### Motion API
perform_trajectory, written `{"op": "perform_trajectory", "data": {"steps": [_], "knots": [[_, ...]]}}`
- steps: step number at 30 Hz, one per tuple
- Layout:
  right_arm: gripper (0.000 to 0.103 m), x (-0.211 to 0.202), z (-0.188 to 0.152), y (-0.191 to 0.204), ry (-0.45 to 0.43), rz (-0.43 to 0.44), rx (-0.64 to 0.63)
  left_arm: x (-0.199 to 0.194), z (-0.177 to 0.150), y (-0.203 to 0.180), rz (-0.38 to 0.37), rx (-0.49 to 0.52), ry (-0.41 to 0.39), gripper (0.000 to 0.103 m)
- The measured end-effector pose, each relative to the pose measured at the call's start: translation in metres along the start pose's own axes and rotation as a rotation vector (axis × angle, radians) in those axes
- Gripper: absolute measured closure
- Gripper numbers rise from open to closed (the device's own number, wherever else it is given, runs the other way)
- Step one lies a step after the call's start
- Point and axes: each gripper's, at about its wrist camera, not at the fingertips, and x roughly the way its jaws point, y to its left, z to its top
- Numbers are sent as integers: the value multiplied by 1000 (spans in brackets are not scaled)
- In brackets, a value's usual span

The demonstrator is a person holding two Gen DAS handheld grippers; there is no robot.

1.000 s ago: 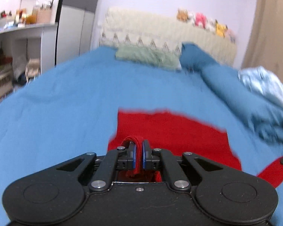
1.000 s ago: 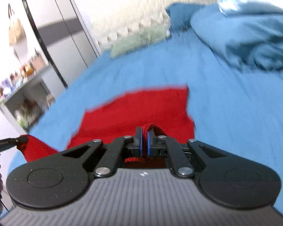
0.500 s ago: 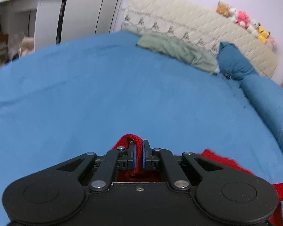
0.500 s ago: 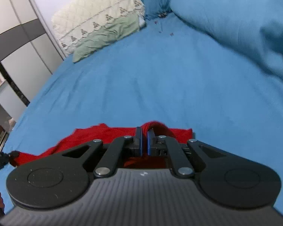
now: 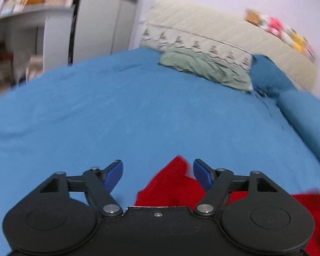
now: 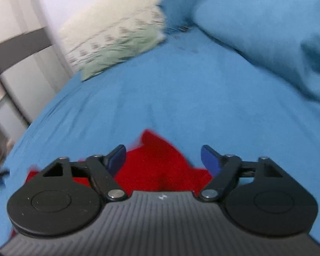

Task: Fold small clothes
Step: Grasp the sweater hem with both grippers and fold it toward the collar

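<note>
Left wrist: red cloth [image 5: 172,183] corner fwd.

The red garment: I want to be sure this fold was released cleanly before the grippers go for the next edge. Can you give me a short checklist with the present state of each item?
1. Left hand-held gripper open: ok, blue pads apart.
2. Right hand-held gripper open: ok, pads apart.
3. Red garment free of the left pads: ok, a corner sits between them with a gap on each side.
4. Garment free of the right pads: ok, the cloth lies between them, unpinched.
5. Garment resting on the blue bedsheet: ok.
6. Fold edges aligned: cannot tell, gripper bodies hide most of the cloth and both views are blurred.
</note>
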Motion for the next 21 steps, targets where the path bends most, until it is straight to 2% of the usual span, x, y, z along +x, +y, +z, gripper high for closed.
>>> {"op": "perform_trajectory", "data": {"steps": [2, 5, 8, 9, 12, 15, 17, 19, 21], "knots": [[8, -14, -19, 11, 24, 39, -73, -25, -16, -5, -71, 80, 3, 10], [8, -21, -55, 25, 99, 86, -154, -32, -53, -10, -142, 133, 115, 10], [10, -8, -82, 17, 152, 13, -181, -17, -88, -8, -101, 161, 226, 10], [11, -7, -86, 9, 125, 19, -167, -11, -96, -4, -85, 157, 247, 10], [11, -6, -82, 4, 101, 17, -94, -14, -102, -1, -77, 172, 222, 9], [11, -13, -75, 12, 105, 0, -108, -25, -93, -4, -63, 183, 230, 10], [10, -36, -64, 18, 49, 2, -134, -44, -83, -11, -74, 192, 194, 10], [8, -71, -59, 18, 9, -34, -158, -63, -73, -21, -73, 213, 159, 9], [5, -101, -52, 15, -6, -60, -177, -88, -72, -30, -79, 231, 137, 2]]}}
